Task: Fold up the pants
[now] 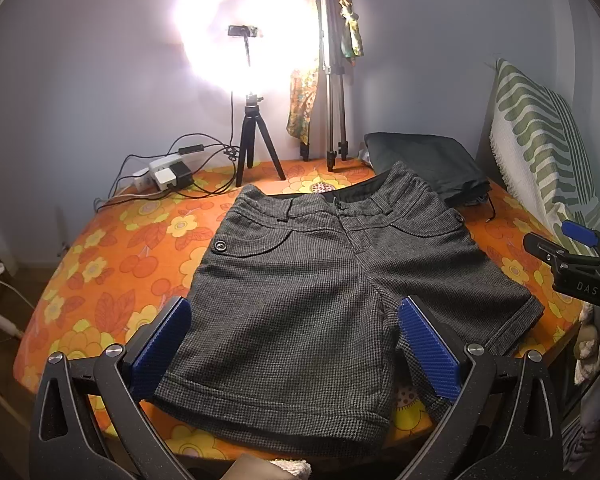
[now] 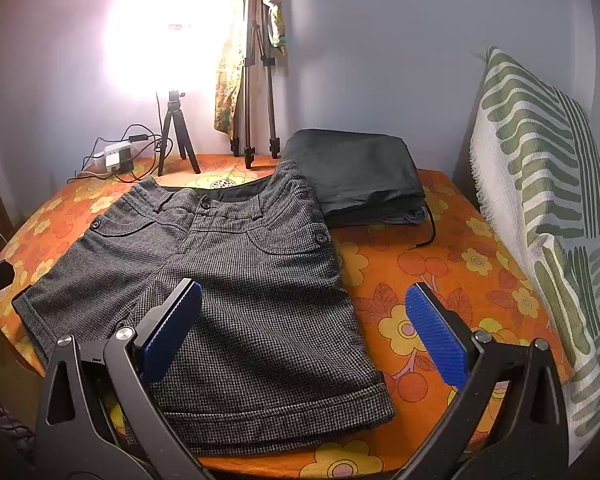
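Grey houndstooth shorts lie flat on the orange flowered tablecloth, waistband to the far side, leg hems to the near edge. My left gripper is open and hovers over the near left leg, blue pads either side of it. In the right wrist view the shorts lie left of centre. My right gripper is open above the right leg's outer edge, holding nothing. The right gripper also shows at the right edge of the left wrist view.
A folded dark garment lies at the back right beside the waistband, with a thin cable. A small tripod, a tall tripod, a power strip with plugs stand at the back. A green-striped cushion leans at the right.
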Available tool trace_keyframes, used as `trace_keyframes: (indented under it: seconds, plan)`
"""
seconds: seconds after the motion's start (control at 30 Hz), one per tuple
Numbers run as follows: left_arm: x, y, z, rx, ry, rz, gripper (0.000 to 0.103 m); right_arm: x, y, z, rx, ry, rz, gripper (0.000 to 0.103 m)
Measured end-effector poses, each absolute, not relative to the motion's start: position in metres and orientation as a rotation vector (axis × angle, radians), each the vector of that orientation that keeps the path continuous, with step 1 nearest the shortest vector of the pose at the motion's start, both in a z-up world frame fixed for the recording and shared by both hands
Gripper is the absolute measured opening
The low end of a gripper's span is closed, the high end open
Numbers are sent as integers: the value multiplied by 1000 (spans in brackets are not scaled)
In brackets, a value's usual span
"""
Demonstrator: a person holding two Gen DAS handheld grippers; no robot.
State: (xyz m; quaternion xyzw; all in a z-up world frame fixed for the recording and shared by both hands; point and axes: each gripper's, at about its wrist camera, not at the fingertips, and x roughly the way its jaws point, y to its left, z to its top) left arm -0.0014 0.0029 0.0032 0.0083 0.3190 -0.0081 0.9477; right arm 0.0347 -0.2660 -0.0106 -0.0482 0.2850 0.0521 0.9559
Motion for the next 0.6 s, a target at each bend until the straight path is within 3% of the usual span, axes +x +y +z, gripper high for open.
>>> trace_keyframes:
  seconds: [0.6]
  plan:
    - [-1, 5, 3, -5, 658, -42, 103, 34, -266, -10, -97, 578, 105, 103]
